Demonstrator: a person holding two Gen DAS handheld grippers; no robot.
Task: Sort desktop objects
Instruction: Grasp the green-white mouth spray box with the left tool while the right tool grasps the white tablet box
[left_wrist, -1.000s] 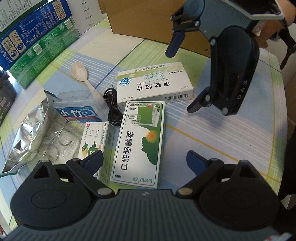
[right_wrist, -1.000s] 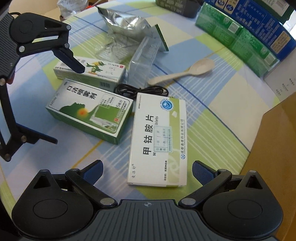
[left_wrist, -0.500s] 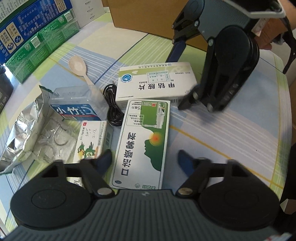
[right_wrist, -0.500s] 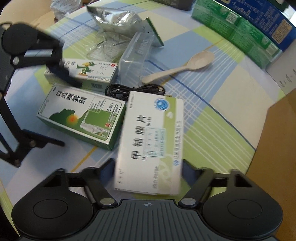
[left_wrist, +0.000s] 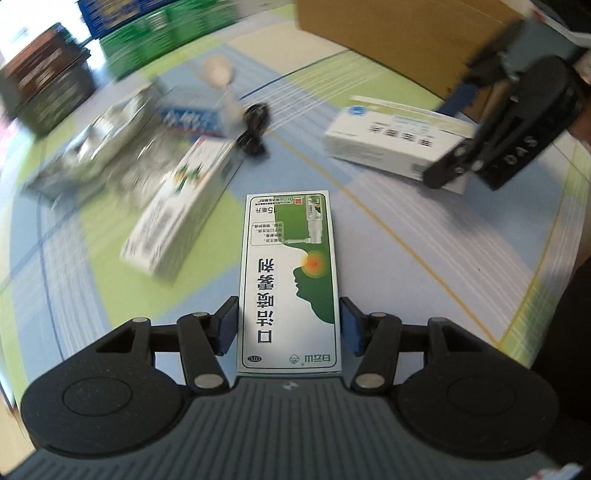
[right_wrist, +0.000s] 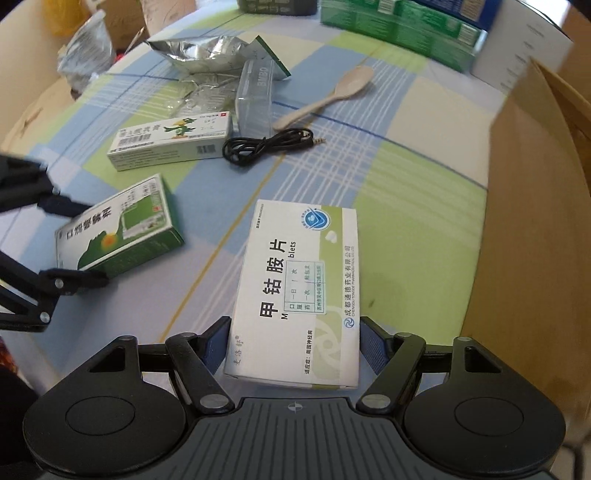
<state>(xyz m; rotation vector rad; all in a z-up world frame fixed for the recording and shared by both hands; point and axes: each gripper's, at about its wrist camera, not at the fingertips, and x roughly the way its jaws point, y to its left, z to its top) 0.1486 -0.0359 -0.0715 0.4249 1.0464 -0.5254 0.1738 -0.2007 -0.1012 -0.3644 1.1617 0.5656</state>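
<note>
you are holding the green spray box (left_wrist: 288, 280) between the fingers of your left gripper (left_wrist: 288, 325); the fingers are closing and both blue pads (left_wrist: 225, 325) are pressing on its long sides, the box running forward from the fingers above the checked bench (left_wrist: 424, 280). your right gripper (right_wrist: 295, 347) is clamping the white tablet box (right_wrist: 299, 291) the same way, one pad (right_wrist: 216, 345) on each long side, the box reaching ahead of the fingers. beyond the right fingers, a black cable (right_wrist: 266, 146) is lying on the bench, with a parrot-print box (right_wrist: 170, 140) to its left and a pale spoon (right_wrist: 328, 98) past it. a clear plastic case (right_wrist: 255, 96) and a crumpled foil pouch (right_wrist: 207, 55) are sitting farther out. a cardboard box (right_wrist: 535, 229) is standing to the right of the right fingers.
</note>
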